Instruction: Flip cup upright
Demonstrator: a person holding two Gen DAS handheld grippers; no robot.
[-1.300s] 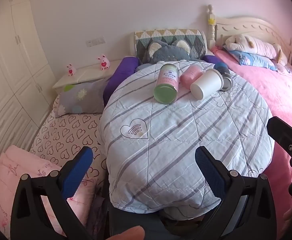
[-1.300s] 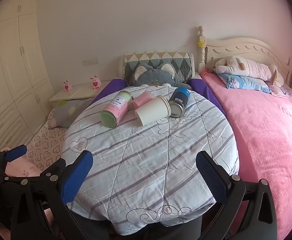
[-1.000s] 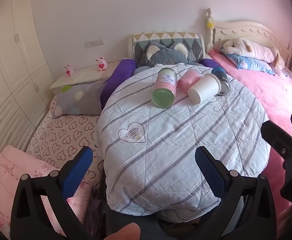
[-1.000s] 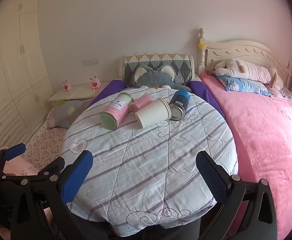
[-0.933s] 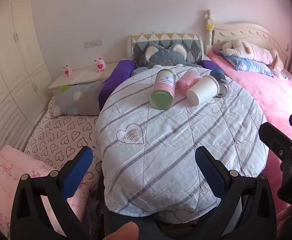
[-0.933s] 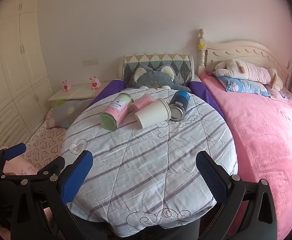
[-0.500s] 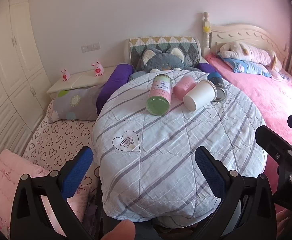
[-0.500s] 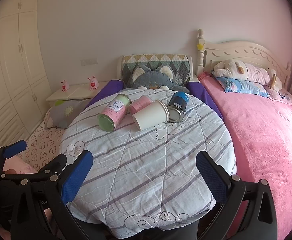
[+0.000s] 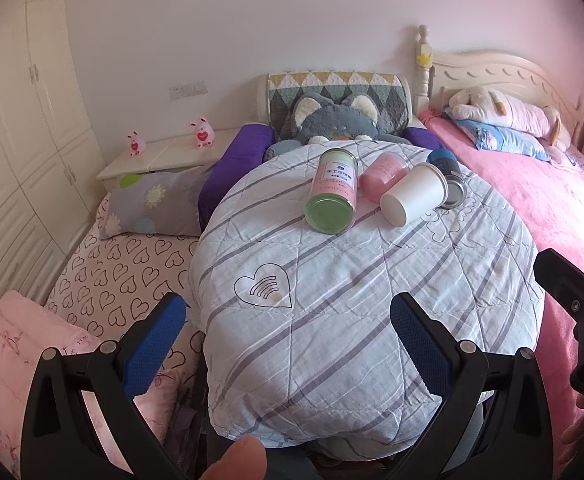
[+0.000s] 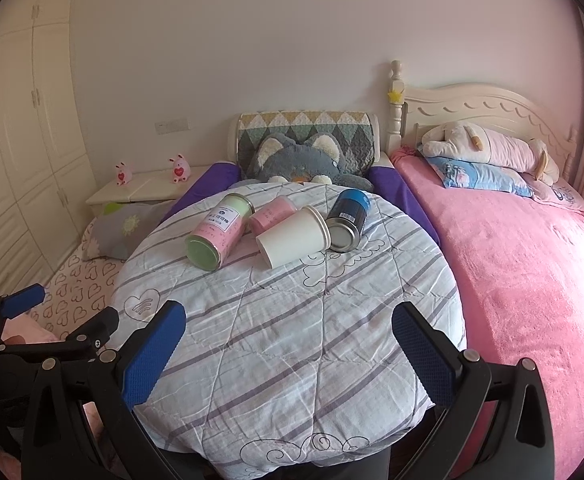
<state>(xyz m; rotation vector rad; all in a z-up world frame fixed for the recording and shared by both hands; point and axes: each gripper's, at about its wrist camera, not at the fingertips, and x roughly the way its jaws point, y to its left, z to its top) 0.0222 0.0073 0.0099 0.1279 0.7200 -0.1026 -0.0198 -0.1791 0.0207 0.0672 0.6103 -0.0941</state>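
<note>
Cup (image 10: 294, 237) first, since it is my target: white paper, on its side, above centre in the right wrist frame. Working outward from my right claw (image 10: 287, 334), I hold it spread wide and empty at the lower edge, well short of everything; my left claw (image 9: 285, 326) is equally spread and empty. Between them and the cup lies bare striped quilt over the round bench (image 10: 332, 360). I judge I'm holding back to choose an approach. The cup's base faces me, its rim pointing away toward the blue tin (image 10: 348, 220), apparently touching it. A pink cup (image 10: 271, 212) sits just behind, and a green-lidded can (image 10: 215, 236) beside that; all lie toppled. The cup's mouth is hidden, and whether the pink cup touches it I cannot tell.
</note>
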